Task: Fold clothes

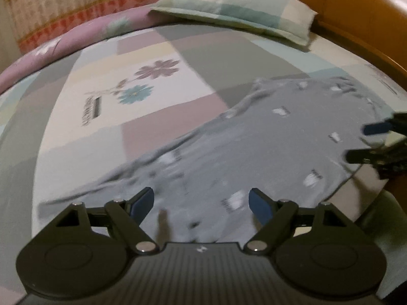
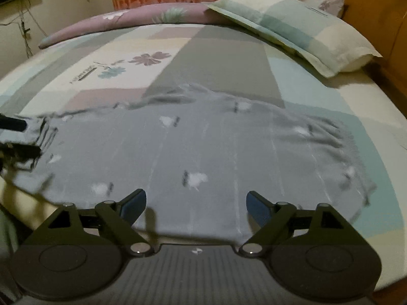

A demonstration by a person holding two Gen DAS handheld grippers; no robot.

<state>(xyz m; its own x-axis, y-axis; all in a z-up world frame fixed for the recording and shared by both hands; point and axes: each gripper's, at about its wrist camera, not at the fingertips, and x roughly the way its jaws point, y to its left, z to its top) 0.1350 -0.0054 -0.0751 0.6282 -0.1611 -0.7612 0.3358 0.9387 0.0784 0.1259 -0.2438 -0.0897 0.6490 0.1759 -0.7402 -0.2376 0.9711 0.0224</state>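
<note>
A grey garment (image 1: 267, 147) with small white prints lies spread flat on the patchwork bed sheet (image 1: 152, 132). My left gripper (image 1: 202, 203) hovers open over its near left part, with nothing pinched between the blue pads. In the right wrist view the same garment (image 2: 203, 139) fills the middle, and my right gripper (image 2: 195, 203) stands open above its near hem. Each gripper shows in the other's view: the right gripper (image 1: 366, 142) at the garment's right edge, the left gripper (image 2: 25, 137) at its left edge, both with fingers apart. The picture is blurred there.
A checked pillow (image 2: 292, 25) lies at the head of the bed against a wooden headboard (image 2: 376, 5). A rolled pink quilt (image 2: 127, 17) runs along the far side under a patterned curtain (image 1: 63, 0). The sheet (image 2: 229, 58) beyond the garment is bare.
</note>
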